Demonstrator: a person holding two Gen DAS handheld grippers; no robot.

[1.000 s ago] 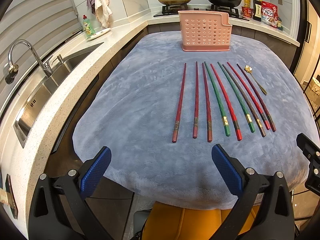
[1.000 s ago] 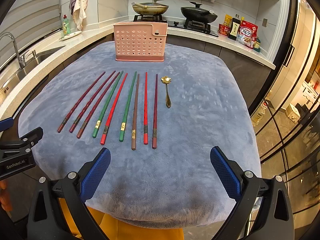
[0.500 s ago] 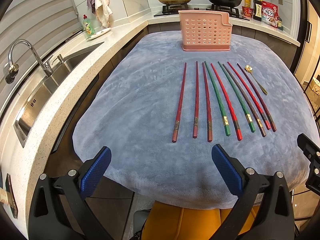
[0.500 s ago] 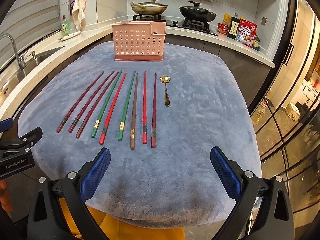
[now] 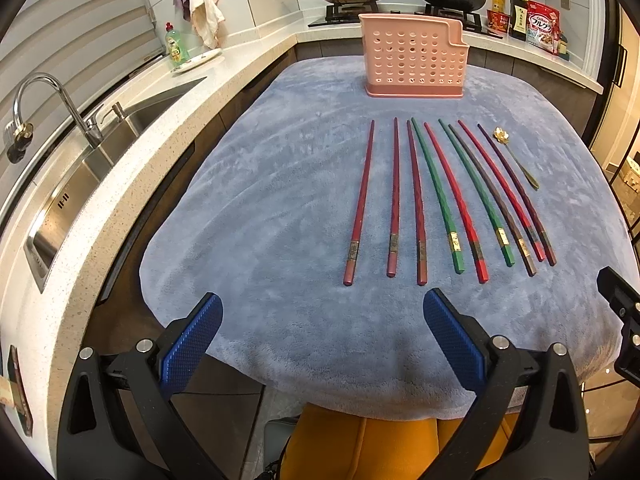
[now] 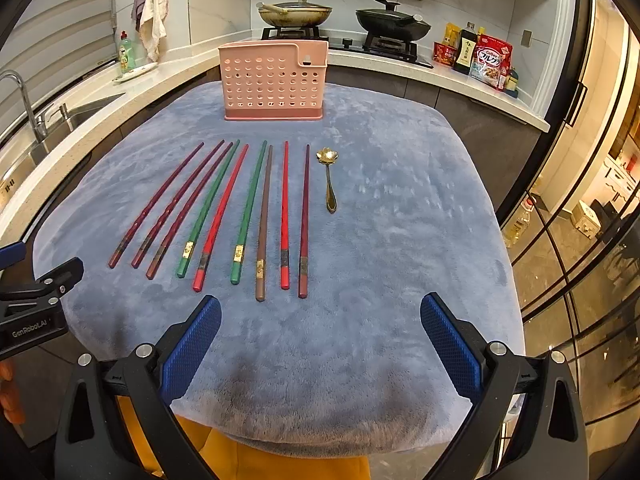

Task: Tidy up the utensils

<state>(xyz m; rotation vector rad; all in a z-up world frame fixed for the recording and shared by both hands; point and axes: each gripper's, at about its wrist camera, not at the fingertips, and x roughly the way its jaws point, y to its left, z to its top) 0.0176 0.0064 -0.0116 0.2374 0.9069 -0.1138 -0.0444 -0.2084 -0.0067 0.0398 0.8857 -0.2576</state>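
Nine chopsticks (image 6: 262,220), one spoon (image 6: 329,180), one basket (image 6: 274,80) ahead of jaws. Left gripper (image 5: 320,338), right gripper (image 6: 320,338) spread, empty. Faucet (image 5: 60,108) whole only in left view.

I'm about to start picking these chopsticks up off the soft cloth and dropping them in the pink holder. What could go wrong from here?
1. The chopsticks lie close together, nearly touching in places, so the open right gripper may pinch or nudge a neighbor.
2. They lie flat on the plush cloth, so fingertips may snag it.
3. The pink holder looks light and could tip.
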